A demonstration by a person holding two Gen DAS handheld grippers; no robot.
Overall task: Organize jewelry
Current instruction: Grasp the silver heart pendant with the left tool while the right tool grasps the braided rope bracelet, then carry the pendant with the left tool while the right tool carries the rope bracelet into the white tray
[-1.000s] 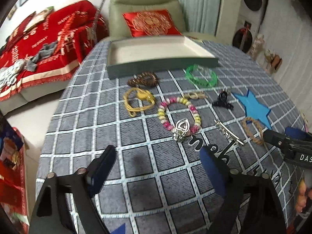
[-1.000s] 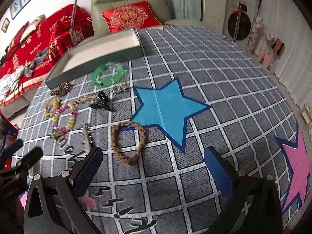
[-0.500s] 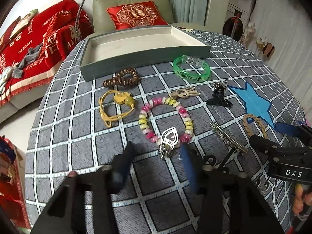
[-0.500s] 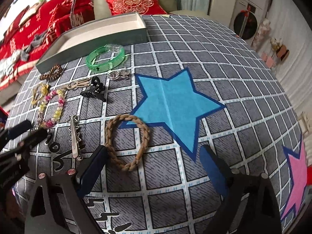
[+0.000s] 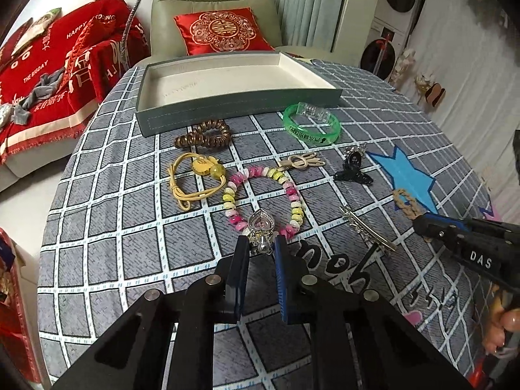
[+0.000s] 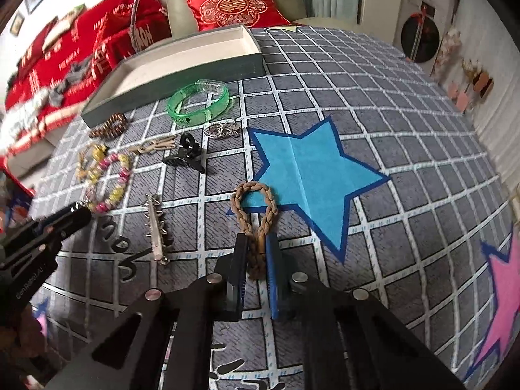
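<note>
While each hand-held gripper has just closed, left [image 5: 262, 245] pinches the charm [image 5: 260, 227], right [image 6: 256, 247] the braided loop [image 6: 255, 214].

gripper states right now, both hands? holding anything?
Left gripper: fingers have just been closing, now pinching the silver heart charm of the beaded bracelet.
Right gripper: fingers just closed, shut on the braided brown bracelet.

A home living room: a pale green leather armchair [image 5: 214, 9] holding a red embroidered cushion [image 5: 222, 34], a sofa draped in a red lettered throw [image 5: 61, 61], and a round table under grey checked cloth [image 5: 123, 227].
</note>
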